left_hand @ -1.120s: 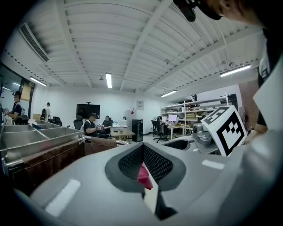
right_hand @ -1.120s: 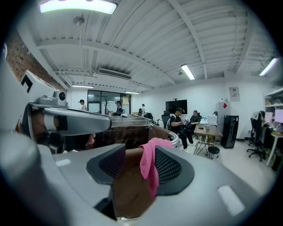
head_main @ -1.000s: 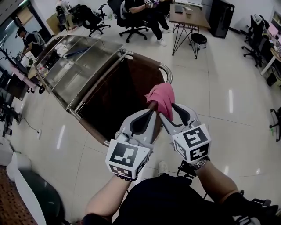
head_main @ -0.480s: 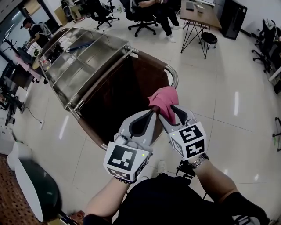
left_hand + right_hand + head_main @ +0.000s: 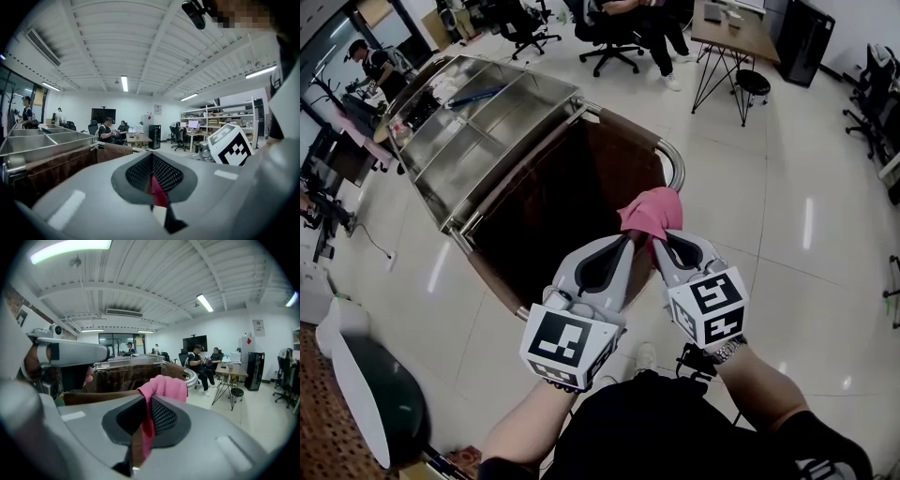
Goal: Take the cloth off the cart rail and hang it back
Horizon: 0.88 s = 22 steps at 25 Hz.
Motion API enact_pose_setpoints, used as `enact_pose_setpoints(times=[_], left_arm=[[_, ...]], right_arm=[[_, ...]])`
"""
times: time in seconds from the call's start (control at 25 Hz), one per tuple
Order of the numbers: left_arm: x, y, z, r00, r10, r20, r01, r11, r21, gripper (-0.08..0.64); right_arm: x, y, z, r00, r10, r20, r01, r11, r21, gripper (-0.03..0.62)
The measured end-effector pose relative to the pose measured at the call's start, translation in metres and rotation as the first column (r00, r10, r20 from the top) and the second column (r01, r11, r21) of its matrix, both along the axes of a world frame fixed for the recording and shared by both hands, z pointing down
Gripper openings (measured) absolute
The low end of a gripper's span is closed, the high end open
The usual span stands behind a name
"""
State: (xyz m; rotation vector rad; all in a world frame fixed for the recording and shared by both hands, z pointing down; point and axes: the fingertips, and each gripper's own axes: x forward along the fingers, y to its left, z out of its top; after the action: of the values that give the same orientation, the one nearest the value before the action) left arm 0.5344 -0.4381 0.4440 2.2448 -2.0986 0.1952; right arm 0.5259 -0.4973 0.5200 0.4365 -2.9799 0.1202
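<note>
Within the last second the right tongs [image 5: 664,244] have gone from wide apart to almost together. They are closing now on the pink cloth [image 5: 652,208], a fold of which shows pinched between their pads, and I judge this the grasp needed before the cloth can be lifted off the cart rail [image 5: 676,165]. The left tongs [image 5: 622,246], at 9 o'clock of the right pair, stand together with a sliver of pink between the pads. The cloth lies bunched in a soft, crumpled heap over the rail at the cart's 5 o'clock corner, just at 12 o'clock of the tong tips, not yet lifted.
</note>
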Motion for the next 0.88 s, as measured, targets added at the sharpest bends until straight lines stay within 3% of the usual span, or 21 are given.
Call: enact_pose_setpoints(times=[0.12, 0.28, 0.36, 0.52, 0.68, 0.88], left_arm=[[0.005, 0.011, -0.003, 1.0, -0.002, -0.017, 0.002, 1.0, -0.01, 0.0], [0.004, 0.026, -0.024, 0.998, 0.001, 0.06, -0.009, 0.99, 0.138, 0.0], [0.009, 0.038, -0.035, 0.996, 0.019, 0.084, -0.034, 0.984, 0.178, 0.0], [0.019, 0.078, -0.05, 0.993, 0.05, 0.103, -0.07, 0.977, 0.2, 0.0], [0.029, 0.128, -0.053, 0.999, 0.048, 0.014, -0.049, 0.993, 0.109, 0.0], [0.032, 0.177, -0.074, 0.995, 0.062, 0.082, -0.079, 0.973, 0.216, 0.0]], right_arm=[[0.007, 0.011, -0.017, 1.0, 0.003, 0.029, -0.004, 1.0, 0.024, 0.014], [0.018, 0.036, -0.041, 0.998, 0.007, 0.059, -0.01, 0.998, 0.066, 0.015], [0.025, 0.051, -0.055, 0.997, 0.014, 0.075, -0.021, 0.996, 0.085, 0.015], [0.04, 0.091, -0.085, 0.994, 0.03, 0.102, -0.042, 0.992, 0.119, 0.015], [0.053, 0.137, -0.11, 0.991, 0.04, 0.125, -0.059, 0.987, 0.152, 0.015], [0.066, 0.194, -0.138, 0.987, 0.048, 0.154, -0.077, 0.979, 0.191, 0.017]])
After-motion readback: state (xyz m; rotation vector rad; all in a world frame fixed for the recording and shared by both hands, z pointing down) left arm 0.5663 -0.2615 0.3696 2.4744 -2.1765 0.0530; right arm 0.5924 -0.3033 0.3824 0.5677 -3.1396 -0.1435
